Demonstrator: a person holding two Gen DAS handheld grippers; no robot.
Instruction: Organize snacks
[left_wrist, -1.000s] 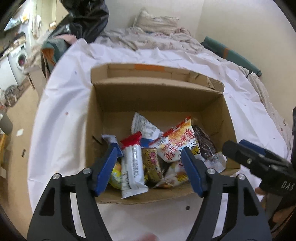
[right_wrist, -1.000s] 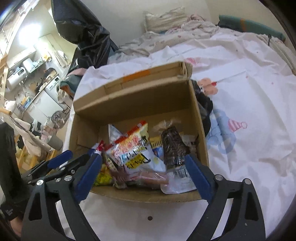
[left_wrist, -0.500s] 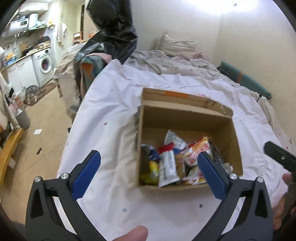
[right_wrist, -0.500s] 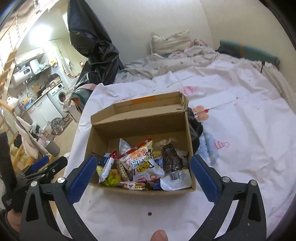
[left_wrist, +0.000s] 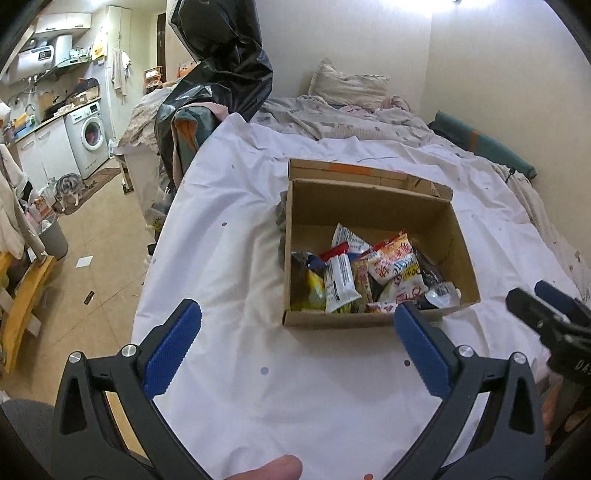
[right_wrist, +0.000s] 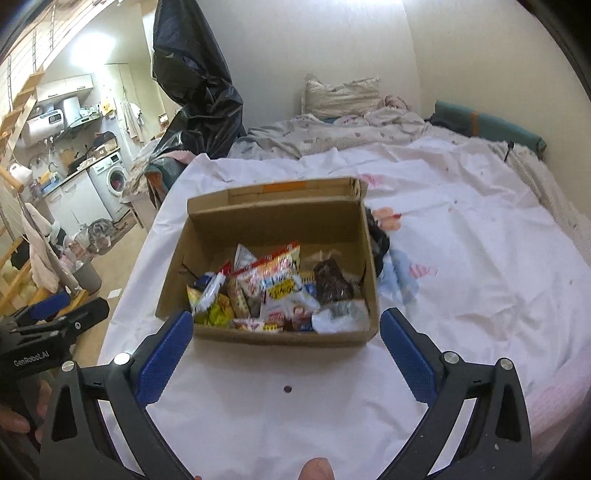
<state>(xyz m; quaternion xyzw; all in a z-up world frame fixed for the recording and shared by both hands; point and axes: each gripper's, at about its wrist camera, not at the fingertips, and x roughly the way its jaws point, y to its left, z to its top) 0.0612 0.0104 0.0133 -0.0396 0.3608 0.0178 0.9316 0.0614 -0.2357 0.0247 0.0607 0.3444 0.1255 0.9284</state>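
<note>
An open cardboard box (left_wrist: 369, 206) sits on a white bedsheet and holds several snack packets (left_wrist: 369, 277). The same box (right_wrist: 273, 221) and snacks (right_wrist: 273, 291) show in the right wrist view. My left gripper (left_wrist: 295, 332) is open and empty, held back above the sheet in front of the box. My right gripper (right_wrist: 286, 338) is open and empty, also in front of the box. The right gripper shows at the right edge of the left wrist view (left_wrist: 546, 317). The left gripper shows at the left edge of the right wrist view (right_wrist: 55, 314).
The bed's white sheet (right_wrist: 461, 277) spreads right of the box, with a dark cloth (right_wrist: 378, 240) against the box's right side. A black plastic bag (left_wrist: 218, 66) hangs beyond the bed's left edge. Floor, a washing machine (left_wrist: 90, 134) and a bin (left_wrist: 55, 240) lie left.
Both grippers have pulled back and up from the box, which now looks smaller and farther. Both jaws have opened wider. The snacks stay in the box.
</note>
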